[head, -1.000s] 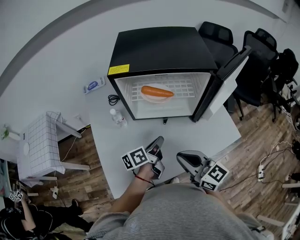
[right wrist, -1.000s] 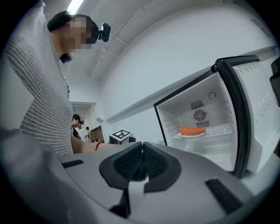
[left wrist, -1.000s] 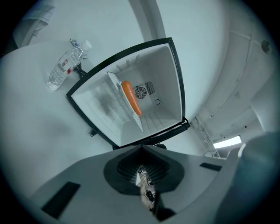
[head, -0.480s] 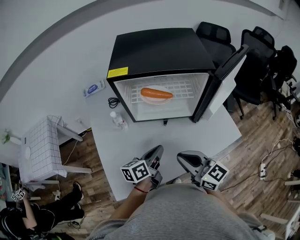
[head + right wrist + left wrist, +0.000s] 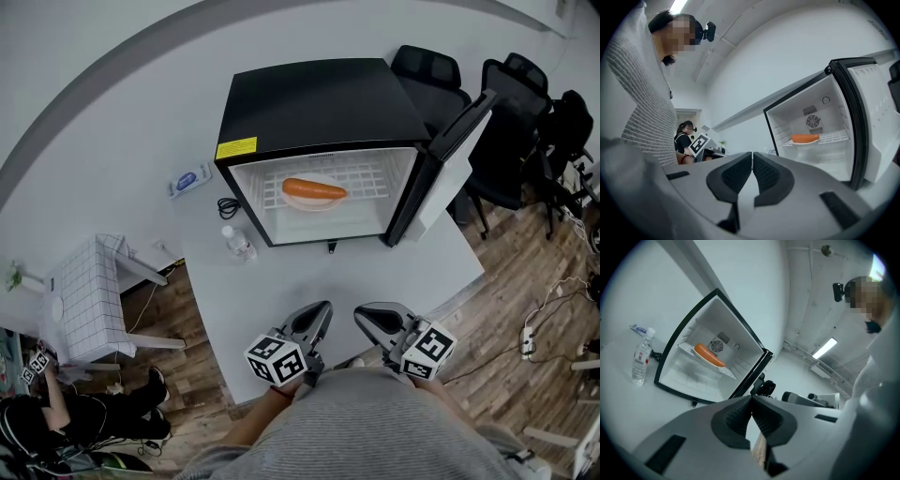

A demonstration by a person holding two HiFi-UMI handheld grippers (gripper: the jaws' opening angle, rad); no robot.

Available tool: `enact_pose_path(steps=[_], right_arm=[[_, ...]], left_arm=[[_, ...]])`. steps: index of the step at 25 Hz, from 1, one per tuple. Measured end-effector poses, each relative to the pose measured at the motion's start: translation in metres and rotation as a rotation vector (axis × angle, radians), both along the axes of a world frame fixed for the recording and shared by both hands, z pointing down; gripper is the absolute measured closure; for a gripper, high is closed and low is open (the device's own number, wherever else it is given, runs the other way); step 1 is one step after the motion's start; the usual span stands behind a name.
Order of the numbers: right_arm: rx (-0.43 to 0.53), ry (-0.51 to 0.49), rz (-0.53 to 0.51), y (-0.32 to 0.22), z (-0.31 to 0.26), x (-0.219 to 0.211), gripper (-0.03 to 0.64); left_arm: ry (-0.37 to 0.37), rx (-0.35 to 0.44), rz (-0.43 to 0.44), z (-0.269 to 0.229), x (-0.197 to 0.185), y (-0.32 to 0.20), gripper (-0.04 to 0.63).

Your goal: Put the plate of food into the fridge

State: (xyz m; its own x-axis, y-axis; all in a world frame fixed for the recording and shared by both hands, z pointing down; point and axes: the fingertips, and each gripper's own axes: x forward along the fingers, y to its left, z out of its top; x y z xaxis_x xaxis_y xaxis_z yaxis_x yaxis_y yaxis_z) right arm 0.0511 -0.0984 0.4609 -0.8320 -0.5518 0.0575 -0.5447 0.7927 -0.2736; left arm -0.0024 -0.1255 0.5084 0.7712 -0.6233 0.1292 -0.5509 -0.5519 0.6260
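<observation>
A small black fridge (image 5: 319, 103) stands at the back of the white table (image 5: 394, 272), its door (image 5: 455, 155) swung open to the right. Inside, on the wire shelf, a white plate (image 5: 312, 202) carries a long orange piece of food (image 5: 314, 189); both gripper views show that food (image 5: 709, 356) (image 5: 805, 138) too. My left gripper (image 5: 314, 321) and right gripper (image 5: 370, 319) hover side by side over the table's near edge, close to my body and well short of the fridge. The jaws of both the left gripper (image 5: 751, 401) and the right gripper (image 5: 752, 159) are shut on nothing.
A water bottle (image 5: 238, 240) stands left of the fridge, with a black cable (image 5: 226, 200) and a blue-white packet (image 5: 190, 175) behind it. Office chairs (image 5: 506, 112) crowd the right side by the open door. A tiled side table (image 5: 84, 291) and a person (image 5: 56, 422) are at lower left.
My left gripper has drawn back toward my body and now sits level with the right one. The right gripper, fridge and plate have not moved.
</observation>
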Motion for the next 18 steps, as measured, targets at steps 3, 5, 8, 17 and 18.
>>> enact_pose_path(steps=[3, 5, 8, 17, 18], right_arm=[[-0.008, 0.005, -0.003, 0.000, 0.004, -0.001, 0.601], [-0.014, 0.005, -0.003, 0.000, 0.007, -0.001, 0.601], [-0.019, 0.003, 0.000, 0.001, 0.009, 0.000, 0.601], [-0.004, 0.005, -0.008, 0.003, 0.011, -0.001, 0.601], [-0.003, 0.005, -0.010, 0.003, 0.011, -0.001, 0.601]], left_arm=[[-0.070, 0.070, 0.036, -0.001, 0.005, 0.005, 0.584], [-0.103, 0.101, 0.065, 0.000, 0.008, 0.010, 0.584], [-0.147, 0.137, 0.091, 0.003, 0.011, 0.016, 0.584], [-0.169, 0.188, 0.113, -0.001, 0.017, 0.019, 0.584], [-0.167, 0.188, 0.113, -0.002, 0.017, 0.019, 0.584]])
